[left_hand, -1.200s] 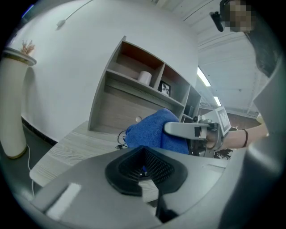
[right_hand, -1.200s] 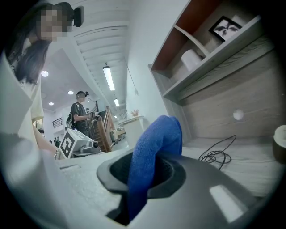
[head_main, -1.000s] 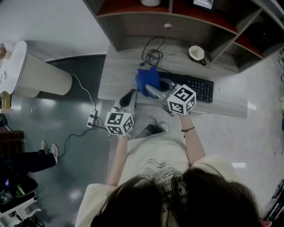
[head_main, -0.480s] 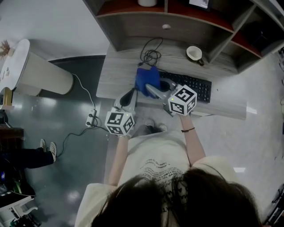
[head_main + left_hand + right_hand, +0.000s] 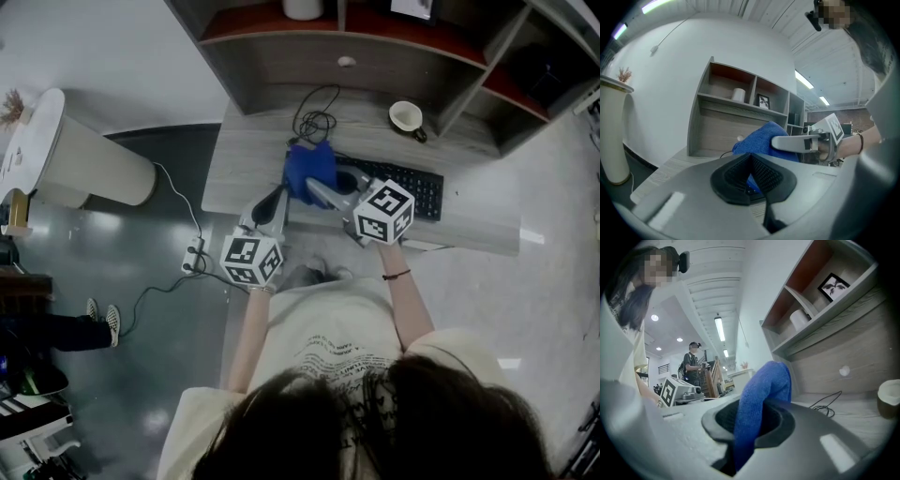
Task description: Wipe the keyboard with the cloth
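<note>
A black keyboard [image 5: 405, 184] lies on the grey wooden desk [image 5: 246, 155]. A blue cloth [image 5: 309, 168] rests bunched over the keyboard's left end. My right gripper [image 5: 317, 190] is shut on the cloth, and in the right gripper view the cloth [image 5: 765, 385] stands up from between the jaws of this gripper [image 5: 747, 430]. My left gripper [image 5: 273, 203] hovers at the desk's front edge, just left of the cloth, shut with nothing in it. In the left gripper view its pads [image 5: 761, 173] meet, with the cloth [image 5: 759, 137] and right gripper [image 5: 801, 143] beyond.
A white cup [image 5: 407, 115] and a coiled black cable [image 5: 315, 116] lie at the back of the desk under the shelves [image 5: 375, 37]. A white cylinder [image 5: 80, 159] stands on the floor to the left. A power strip [image 5: 195, 255] lies below the desk's edge.
Both grippers and the cloth stay almost where they were on the desk. Only the head view has drifted slightly.
</note>
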`<move>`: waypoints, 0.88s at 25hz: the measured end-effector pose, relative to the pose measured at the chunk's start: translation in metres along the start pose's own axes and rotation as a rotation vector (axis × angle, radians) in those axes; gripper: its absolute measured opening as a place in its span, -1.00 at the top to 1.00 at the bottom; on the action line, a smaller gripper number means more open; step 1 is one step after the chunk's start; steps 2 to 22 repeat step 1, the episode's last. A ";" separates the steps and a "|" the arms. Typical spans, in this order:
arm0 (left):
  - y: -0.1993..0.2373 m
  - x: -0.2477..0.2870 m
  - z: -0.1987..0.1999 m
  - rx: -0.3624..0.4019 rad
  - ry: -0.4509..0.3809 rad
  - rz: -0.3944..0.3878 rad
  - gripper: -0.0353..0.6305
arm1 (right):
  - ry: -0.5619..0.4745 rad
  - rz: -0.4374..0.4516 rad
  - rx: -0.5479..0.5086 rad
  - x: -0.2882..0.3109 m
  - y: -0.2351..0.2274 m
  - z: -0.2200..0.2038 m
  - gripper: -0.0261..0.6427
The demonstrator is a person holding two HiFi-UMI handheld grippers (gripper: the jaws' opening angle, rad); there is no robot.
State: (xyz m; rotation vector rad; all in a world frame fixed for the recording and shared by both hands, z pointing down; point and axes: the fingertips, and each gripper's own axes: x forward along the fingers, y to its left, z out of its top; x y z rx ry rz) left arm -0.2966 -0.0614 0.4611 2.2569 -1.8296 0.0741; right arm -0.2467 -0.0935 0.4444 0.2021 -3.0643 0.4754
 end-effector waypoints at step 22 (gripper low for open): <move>-0.001 0.001 0.002 0.001 -0.002 -0.001 0.88 | -0.003 -0.001 0.000 -0.001 -0.001 0.002 0.75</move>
